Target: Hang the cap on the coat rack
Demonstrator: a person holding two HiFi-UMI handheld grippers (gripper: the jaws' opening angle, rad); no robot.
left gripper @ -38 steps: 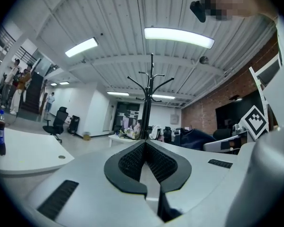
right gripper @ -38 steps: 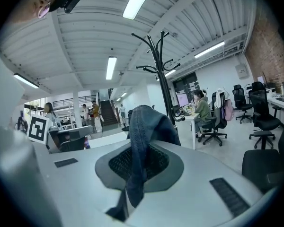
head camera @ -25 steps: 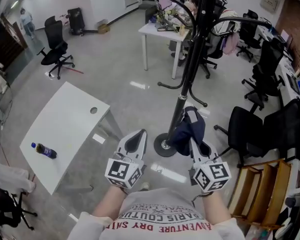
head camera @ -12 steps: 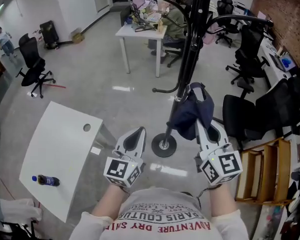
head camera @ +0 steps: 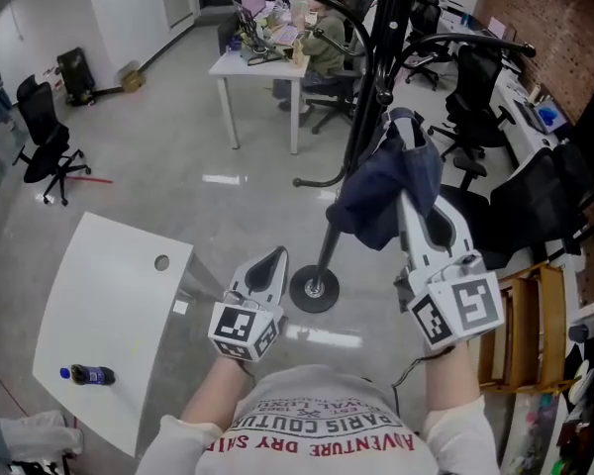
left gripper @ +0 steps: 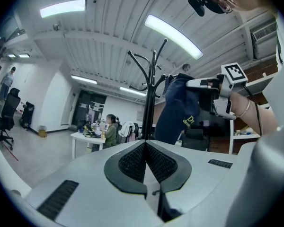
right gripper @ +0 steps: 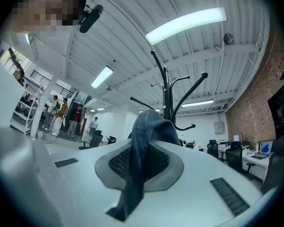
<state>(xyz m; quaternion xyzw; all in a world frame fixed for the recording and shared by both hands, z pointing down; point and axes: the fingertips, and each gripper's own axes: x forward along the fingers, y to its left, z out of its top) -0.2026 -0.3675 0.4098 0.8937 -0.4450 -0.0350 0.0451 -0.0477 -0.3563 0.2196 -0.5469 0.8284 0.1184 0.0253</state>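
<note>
A dark blue cap (head camera: 386,191) hangs from my right gripper (head camera: 408,146), which is shut on its cloth and raised beside the black coat rack (head camera: 371,97). In the right gripper view the cap's fabric (right gripper: 142,145) drapes between the jaws, with the coat rack's curved hooks (right gripper: 166,103) straight ahead. My left gripper (head camera: 275,261) is shut and holds nothing, lower down near the rack's round base (head camera: 315,290). The left gripper view shows the cap (left gripper: 182,110) and the right gripper (left gripper: 213,91) next to the rack (left gripper: 149,96).
A white table (head camera: 99,315) with a bottle (head camera: 84,373) lies at the lower left. Behind the rack is a desk (head camera: 257,62) where a person sits. Black office chairs (head camera: 535,196) and a wooden shelf (head camera: 530,334) stand to the right.
My right gripper has lifted the cap upward and forward, from near the rack's base to hook height beside the pole. The left gripper has barely moved.
</note>
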